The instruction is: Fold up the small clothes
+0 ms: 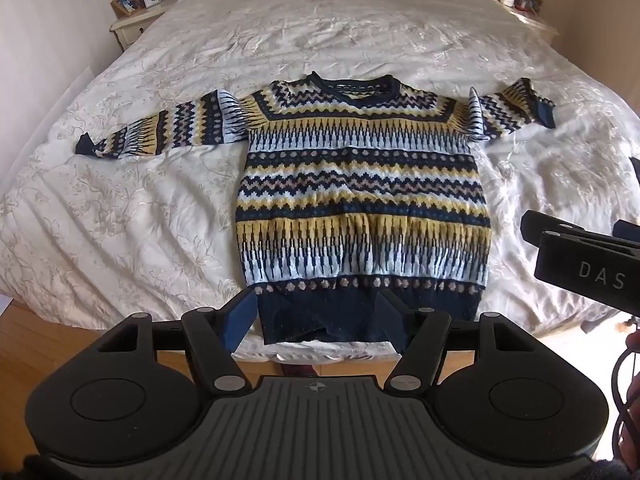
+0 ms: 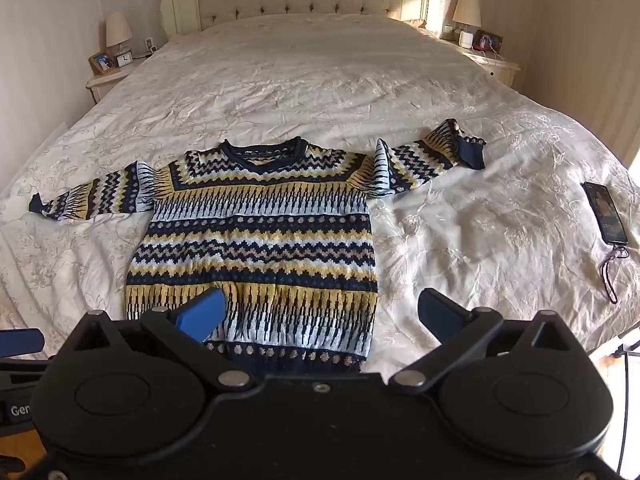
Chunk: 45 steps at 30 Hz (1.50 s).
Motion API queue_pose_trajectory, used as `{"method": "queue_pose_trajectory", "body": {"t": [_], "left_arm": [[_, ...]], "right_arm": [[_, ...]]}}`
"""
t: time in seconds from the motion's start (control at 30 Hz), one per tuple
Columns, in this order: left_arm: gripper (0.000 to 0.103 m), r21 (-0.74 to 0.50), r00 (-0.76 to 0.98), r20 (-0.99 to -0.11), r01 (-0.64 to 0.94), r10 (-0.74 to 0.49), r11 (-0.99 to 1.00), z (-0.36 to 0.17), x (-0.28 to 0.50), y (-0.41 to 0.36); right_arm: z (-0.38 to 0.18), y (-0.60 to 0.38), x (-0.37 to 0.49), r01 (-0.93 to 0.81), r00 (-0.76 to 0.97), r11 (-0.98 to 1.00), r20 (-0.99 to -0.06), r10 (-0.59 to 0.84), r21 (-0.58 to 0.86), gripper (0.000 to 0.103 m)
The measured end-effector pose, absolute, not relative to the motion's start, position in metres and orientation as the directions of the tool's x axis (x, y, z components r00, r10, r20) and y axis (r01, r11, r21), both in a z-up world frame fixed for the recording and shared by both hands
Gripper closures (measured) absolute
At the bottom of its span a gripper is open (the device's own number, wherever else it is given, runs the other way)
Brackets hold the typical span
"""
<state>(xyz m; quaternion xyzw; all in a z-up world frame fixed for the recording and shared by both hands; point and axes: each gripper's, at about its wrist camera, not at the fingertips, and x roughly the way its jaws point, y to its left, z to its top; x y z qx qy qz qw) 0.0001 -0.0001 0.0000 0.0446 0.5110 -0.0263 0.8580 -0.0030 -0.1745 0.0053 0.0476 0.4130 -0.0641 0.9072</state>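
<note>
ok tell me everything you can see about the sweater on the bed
The sweater is a knit pullover banded in navy, yellow, pale blue and tan zigzags, dots and spikes, with navy ribbed collar, cuffs and hem. It lies flat and unfolded on the white bedspread, collar toward the headboard, both sleeves spread sideways; the sleeve on the phone's side is bunched with its cuff turned over. Both open grippers hover by the hem; neither visibly grips it.

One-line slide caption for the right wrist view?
Open right gripper above a patterned knit sweater spread flat on a white quilted bed.
</note>
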Motion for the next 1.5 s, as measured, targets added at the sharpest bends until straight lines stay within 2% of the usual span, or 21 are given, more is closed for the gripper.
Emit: {"method": "queue_pose_trajectory", "body": {"t": [1.13, 1.37, 1.5], "left_arm": [[0.038, 0.032, 0.471, -0.882, 0.087, -0.013, 0.996, -0.005, -0.006, 0.009], [0.038, -0.010, 0.467, -0.883, 0.087, -0.050, 0.996, -0.005, -0.007, 0.009], [0.038, 0.034, 0.500, -0.866, 0.089, -0.015, 0.995, -0.010, -0.005, 0.012]], "right_arm": [[0.005, -0.159, -0.005, 0.128, 0.651, 0.991, -0.757, -0.055, 0.038, 0.001], [0.002, -0.157, -0.003, 0.127, 0.648, 0.991, -0.760, -0.055, 0.037, 0.001], [0.001, -0.157, -0.002, 0.126, 0.647, 0.991, -0.760, -0.054, 0.037, 0.001]]}}
